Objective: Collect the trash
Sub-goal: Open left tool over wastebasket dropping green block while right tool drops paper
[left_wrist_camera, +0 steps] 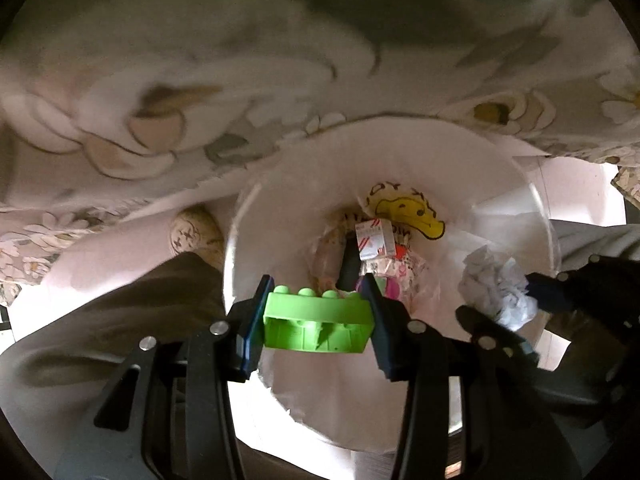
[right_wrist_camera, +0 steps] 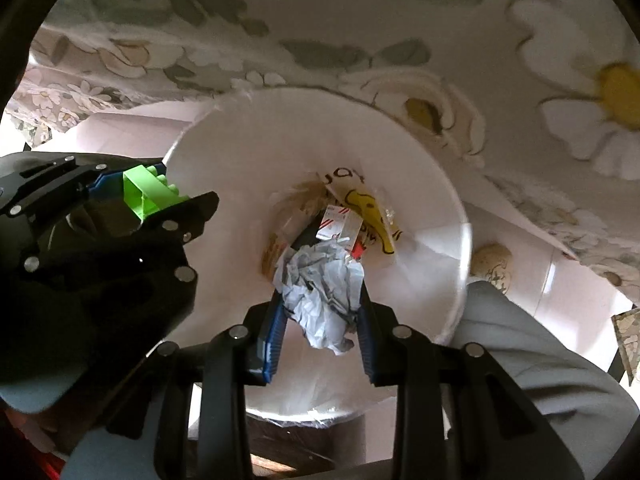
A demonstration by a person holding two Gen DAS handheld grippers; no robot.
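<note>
**Mia:** What is the left hand-held gripper [left_wrist_camera: 318, 312] holding?

**Ben:** A green toy block [left_wrist_camera: 318, 326]. Its two pads pinch the block from both sides, bumps pointing away from the camera.

**Mia:** And the right hand-held gripper [right_wrist_camera: 320, 300]?

**Ben:** It squeezes a crumpled ball of white paper [right_wrist_camera: 320, 296] tight between its blue pads.

**Mia:** Where are they?

**Ben:** Both hang right over the open white trash bin [right_wrist_camera: 248, 152], pointing down into it. The block is at the left, the paper at the right.

**Mia:** What is in the bin?

**Ben:** Down at the bottom lie a yellow duck wrapper [left_wrist_camera: 412, 214] and a small white box with red stripes [left_wrist_camera: 374, 238].

**Mia:** What is behind the bin?

**Ben:** A flowery cloth [right_wrist_camera: 440, 40] hangs on the far side.
</note>
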